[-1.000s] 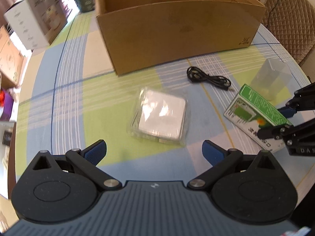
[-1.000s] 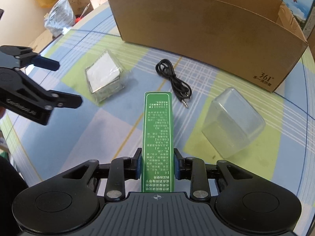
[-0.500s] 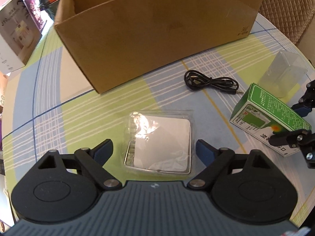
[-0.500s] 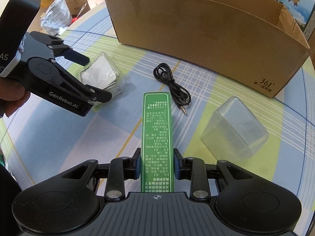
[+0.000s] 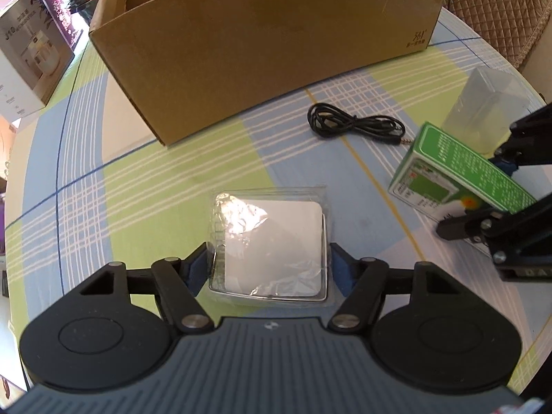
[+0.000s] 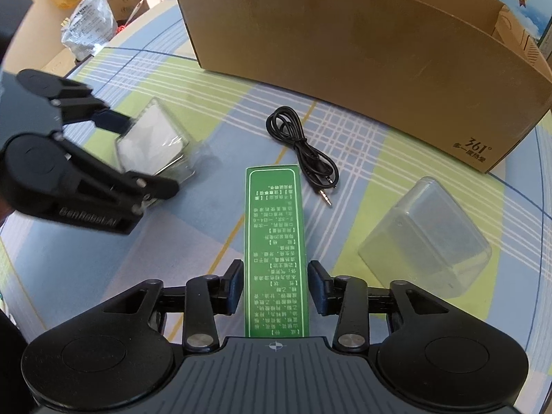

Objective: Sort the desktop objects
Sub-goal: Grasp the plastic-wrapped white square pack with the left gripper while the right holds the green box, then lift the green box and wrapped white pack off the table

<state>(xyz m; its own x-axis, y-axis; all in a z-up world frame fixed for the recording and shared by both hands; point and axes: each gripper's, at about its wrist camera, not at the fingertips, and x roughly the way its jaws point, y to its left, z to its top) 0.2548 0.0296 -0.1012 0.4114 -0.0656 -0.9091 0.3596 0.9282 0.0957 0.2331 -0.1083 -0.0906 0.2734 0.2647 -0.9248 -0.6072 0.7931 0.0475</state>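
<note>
Wrapped white pad lies on the surface between the left claw pads, touching both; squeeze gently, lift level. Right claw grips the green box; both belong in the cardboard box.

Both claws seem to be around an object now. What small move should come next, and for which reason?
Probably lift the left claw slightly: its pads already flank the clear packet, and the right claw grips the green box. Both must clear the cardboard box wall.
</note>
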